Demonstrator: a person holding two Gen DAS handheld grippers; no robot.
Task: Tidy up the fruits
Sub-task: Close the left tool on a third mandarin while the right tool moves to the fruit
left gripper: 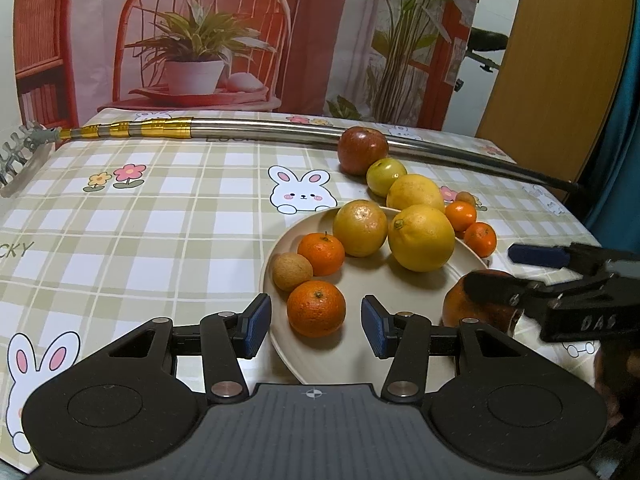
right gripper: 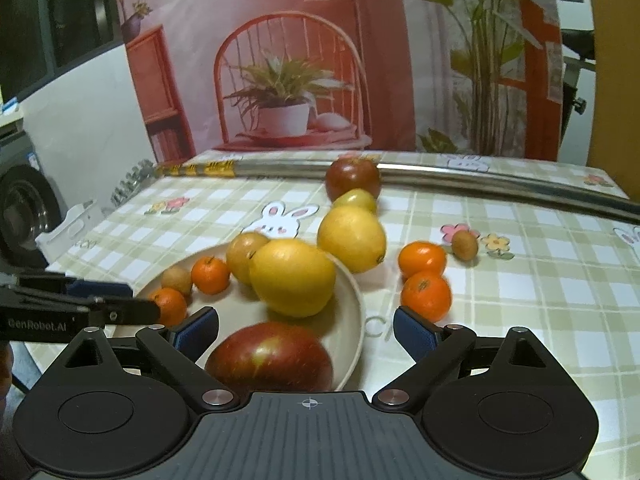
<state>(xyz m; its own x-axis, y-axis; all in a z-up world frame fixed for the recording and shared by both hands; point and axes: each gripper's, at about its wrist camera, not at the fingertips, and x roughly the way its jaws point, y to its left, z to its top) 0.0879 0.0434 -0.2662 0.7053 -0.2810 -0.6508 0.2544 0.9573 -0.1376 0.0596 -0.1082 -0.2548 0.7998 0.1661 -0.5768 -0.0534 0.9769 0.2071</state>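
Observation:
A beige plate (left gripper: 400, 292) holds two mandarins, a small brown fruit (left gripper: 292, 266), a yellow-orange citrus (left gripper: 360, 228), a lemon (left gripper: 422, 238) and a red apple (left gripper: 472, 308). My left gripper (left gripper: 316, 326) is open, its pads either side of the near mandarin (left gripper: 316, 308) without touching it. My right gripper (right gripper: 306, 334) is open wide around the red apple (right gripper: 272, 356), which rests on the plate (right gripper: 356, 320) near its front rim. Beyond the plate lie a second lemon (right gripper: 352, 238), a green-yellow fruit (left gripper: 386, 177), another red apple (left gripper: 363, 151), two mandarins (right gripper: 426, 296) and a small brown fruit (right gripper: 465, 244).
A checked tablecloth (left gripper: 140, 220) with rabbit prints covers the table. A long metal pole (left gripper: 260, 130) with gold bands lies across the back. A printed backdrop hangs behind. A comb-like rack (left gripper: 16, 152) sits at the far left edge. The table's right edge (left gripper: 580, 216) is close to the loose mandarins.

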